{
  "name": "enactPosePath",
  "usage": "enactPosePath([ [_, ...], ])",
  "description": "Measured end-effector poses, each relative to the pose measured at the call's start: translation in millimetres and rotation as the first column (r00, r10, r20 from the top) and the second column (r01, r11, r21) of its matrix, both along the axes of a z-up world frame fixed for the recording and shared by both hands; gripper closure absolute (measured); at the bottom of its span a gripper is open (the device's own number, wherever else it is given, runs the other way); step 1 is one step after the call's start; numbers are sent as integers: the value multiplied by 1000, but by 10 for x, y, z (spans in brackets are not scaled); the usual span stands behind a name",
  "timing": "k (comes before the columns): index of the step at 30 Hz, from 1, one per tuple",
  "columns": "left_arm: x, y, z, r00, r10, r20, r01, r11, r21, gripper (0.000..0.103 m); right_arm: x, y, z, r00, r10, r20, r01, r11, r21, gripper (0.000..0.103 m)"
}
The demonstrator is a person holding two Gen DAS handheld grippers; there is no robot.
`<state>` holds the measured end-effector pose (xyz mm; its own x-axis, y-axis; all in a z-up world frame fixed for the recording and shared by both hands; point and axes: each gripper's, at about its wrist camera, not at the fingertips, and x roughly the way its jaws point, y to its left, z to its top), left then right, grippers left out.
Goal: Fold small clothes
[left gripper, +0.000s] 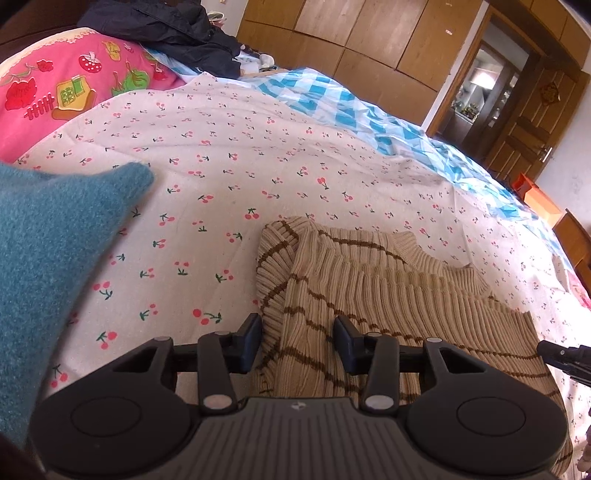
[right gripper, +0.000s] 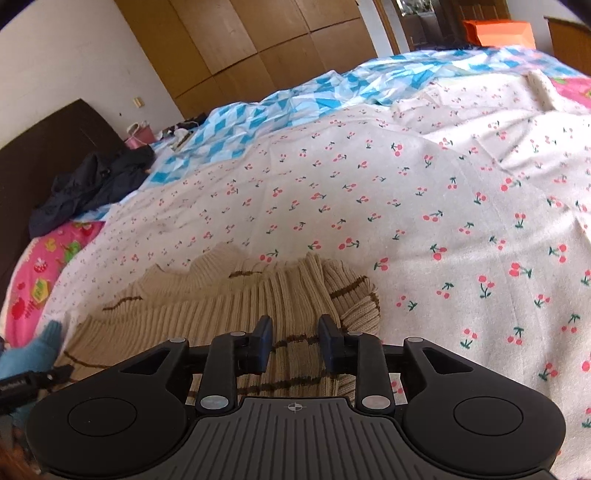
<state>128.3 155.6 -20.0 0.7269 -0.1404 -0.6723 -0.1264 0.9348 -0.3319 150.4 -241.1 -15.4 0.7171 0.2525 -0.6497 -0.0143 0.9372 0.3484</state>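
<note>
A beige ribbed sweater with thin brown stripes (left gripper: pixel 388 295) lies partly folded on the cherry-print sheet (left gripper: pixel 221 177). My left gripper (left gripper: pixel 297 339) hovers over the sweater's left part. Its jaws stand apart with flat knit showing below them, and the pads are not pressing on it. In the right wrist view the same sweater (right gripper: pixel 229 295) lies under my right gripper (right gripper: pixel 295 339), which is also open over the sweater's right end, close to a folded sleeve. A tip of the right gripper (left gripper: pixel 565 360) shows at the right edge of the left wrist view.
A teal knitted piece (left gripper: pixel 55 258) fills the left side, close to the camera. A pink printed cover (left gripper: pixel 55 99), a dark jacket (left gripper: pixel 166 33) and a blue-and-white patterned quilt (left gripper: pixel 332 96) lie further back. Wooden wardrobes (left gripper: pixel 351 37) and a door stand beyond the bed.
</note>
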Motion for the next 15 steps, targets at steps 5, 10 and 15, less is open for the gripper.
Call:
enactPosePath([
  [5,-56,62,54,1000,11,27,-10,999,-38,56,-99,-42,82,996,-46,78,46,999,0,66],
  [10,94,26,-30,1000,-2,-25,2,1000,-26,52,155,17,-59,1000,-3,-5,3,999,-37,66],
  [15,153,-34,-20,999,-24,-22,23,1000,-10,72,200,-2,-21,1000,-6,-16,6,1000,3,96],
])
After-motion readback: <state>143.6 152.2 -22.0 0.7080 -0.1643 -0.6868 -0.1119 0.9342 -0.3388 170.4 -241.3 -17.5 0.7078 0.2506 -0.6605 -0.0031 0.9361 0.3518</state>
